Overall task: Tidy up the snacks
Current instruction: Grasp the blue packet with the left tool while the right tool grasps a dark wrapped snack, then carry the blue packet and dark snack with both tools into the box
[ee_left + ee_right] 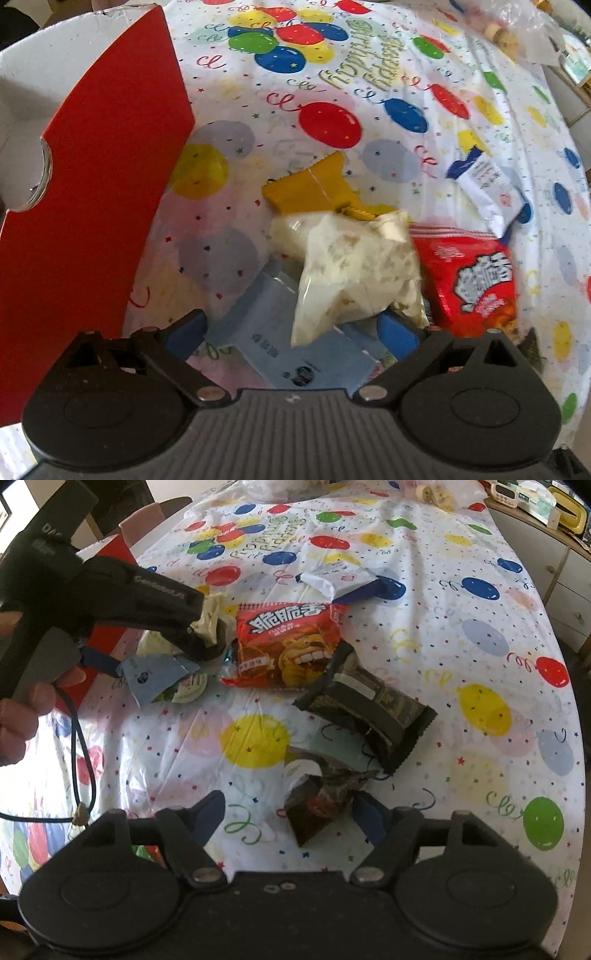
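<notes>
A balloon-print tablecloth [424, 672] covers the table. The red noodle-snack packet [288, 646] is the landmark: left of it, the left gripper [291, 328] stands apart over a pale blue sachet [295, 354]; below it, the right gripper [290, 812] stands apart around a dark wrapper [317, 797].

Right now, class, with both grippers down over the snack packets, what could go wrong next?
1. The left gripper straddles a pale blue packet and a clear bag on it; it might grab both.
2. The right gripper brackets a crumpled dark wrapper off-centre; it could slip.
</notes>
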The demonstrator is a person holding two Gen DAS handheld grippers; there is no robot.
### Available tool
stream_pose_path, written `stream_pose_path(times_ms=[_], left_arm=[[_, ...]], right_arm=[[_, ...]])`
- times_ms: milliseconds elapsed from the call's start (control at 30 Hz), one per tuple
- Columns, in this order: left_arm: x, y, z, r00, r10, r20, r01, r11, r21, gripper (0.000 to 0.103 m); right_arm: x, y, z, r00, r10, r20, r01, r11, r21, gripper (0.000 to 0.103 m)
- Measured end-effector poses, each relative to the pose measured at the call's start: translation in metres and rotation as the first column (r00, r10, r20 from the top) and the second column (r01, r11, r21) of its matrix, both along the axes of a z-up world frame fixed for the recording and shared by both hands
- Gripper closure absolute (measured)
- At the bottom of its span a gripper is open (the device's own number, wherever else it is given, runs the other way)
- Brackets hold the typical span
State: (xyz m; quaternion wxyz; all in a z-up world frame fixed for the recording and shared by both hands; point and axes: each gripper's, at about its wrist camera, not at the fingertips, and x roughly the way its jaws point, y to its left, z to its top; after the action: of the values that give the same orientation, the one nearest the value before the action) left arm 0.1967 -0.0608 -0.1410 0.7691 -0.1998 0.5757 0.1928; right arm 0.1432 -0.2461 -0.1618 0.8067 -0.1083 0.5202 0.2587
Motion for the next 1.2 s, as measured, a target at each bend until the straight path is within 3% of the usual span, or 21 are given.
stream_pose_path(times_ms=[133,367,400,533,700,1200], left_arm=[[-0.002,0.004,-0.001,1.0,0.018,0.006,-0.018,1.0,-0.01,0.004],[-0.014,0.008,0.006,0.999,0.033,0.021,-0.033,0.999,0.012,0.028],[-0.015,0.008,0.006,0.999,0.03,0.018,-0.03,0.999,0.02,0.031],[-0.021,0.009,0.008,1.0,0.017,0.022,-0.018,0.999,0.027,0.038],[-0.028,0.014,0.01,1.0,0.01,0.027,-0.01,1.0,0.014,0.05],[-0.055,0.014,0.025,0.993,-0.084,0.084,0.091,0.993,-0.077,0.052]], right_arm=[[0.0,0.003,0.0,1.0,0.005,0.021,-0.005,1.0,-0.016,0.034],[0.0,0.002,0.001,0.998,-0.005,0.056,0.007,0.999,-0.038,0.054],[0.0,0.002,0.002,0.998,-0.009,0.063,0.011,0.999,-0.045,0.061],[0.0,-0.002,0.002,0.997,-0.026,0.069,0.029,0.999,-0.042,0.073],[-0.004,-0.003,0.003,0.996,-0.043,0.072,0.046,0.998,-0.041,0.076],[-0.034,-0.002,0.034,0.987,-0.113,0.114,0.115,0.993,-0.011,0.077]])
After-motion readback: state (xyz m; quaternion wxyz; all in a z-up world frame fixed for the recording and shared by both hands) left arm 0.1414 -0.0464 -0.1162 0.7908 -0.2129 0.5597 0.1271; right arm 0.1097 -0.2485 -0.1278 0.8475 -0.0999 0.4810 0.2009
